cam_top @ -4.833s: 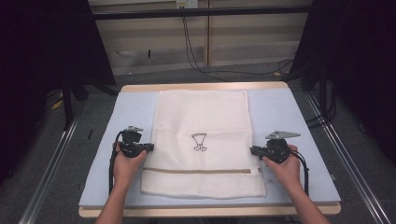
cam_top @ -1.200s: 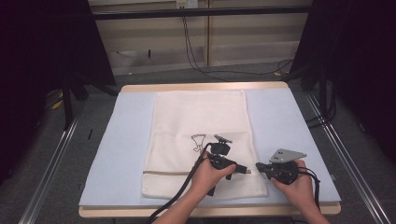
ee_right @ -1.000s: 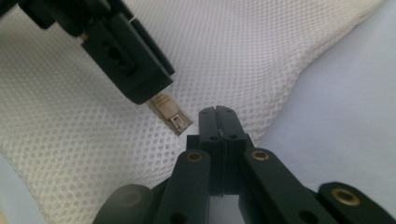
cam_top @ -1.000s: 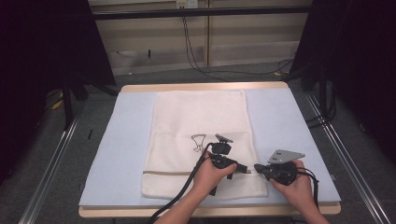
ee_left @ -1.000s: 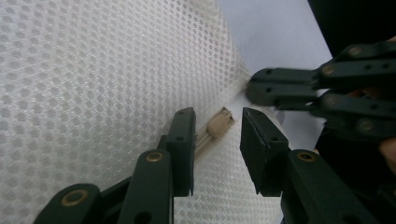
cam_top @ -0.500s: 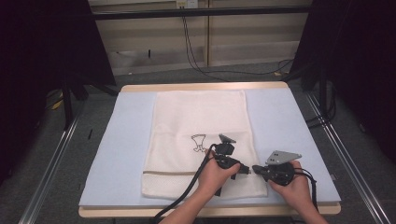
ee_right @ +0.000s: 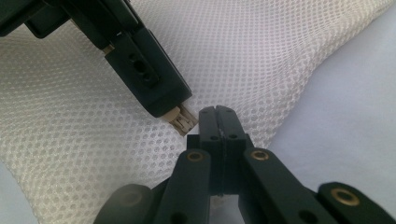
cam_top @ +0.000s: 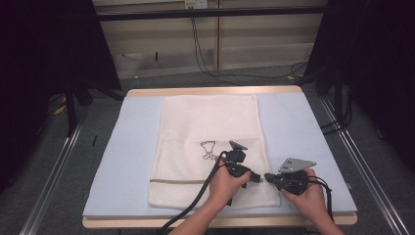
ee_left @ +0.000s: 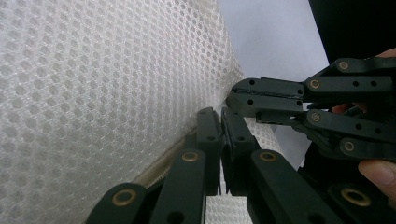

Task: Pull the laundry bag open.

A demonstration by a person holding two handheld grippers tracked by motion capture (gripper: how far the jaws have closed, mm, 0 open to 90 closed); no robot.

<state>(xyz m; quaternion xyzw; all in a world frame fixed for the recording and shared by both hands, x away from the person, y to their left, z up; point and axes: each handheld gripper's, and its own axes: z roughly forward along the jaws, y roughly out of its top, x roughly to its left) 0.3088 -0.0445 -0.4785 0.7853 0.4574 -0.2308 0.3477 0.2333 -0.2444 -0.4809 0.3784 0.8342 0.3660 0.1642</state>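
A pale blue table with a wooden rim stands on a grey floor, dark curtains at both sides. A white mesh laundry bag lies flat down the middle, reaching the near edge. Both forearms reach in over the near edge, meeting at the bag's near right corner. The left gripper has just clamped onto the zipper pull. The right gripper is pinched tight on the bag's edge.

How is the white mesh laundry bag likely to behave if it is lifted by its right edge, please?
The mesh laundry bag lies flat and thin, so it would probably drape limply. Its open weave suggests it is light. The left gripper and right gripper pinch it closed, so it seems easy to hold.
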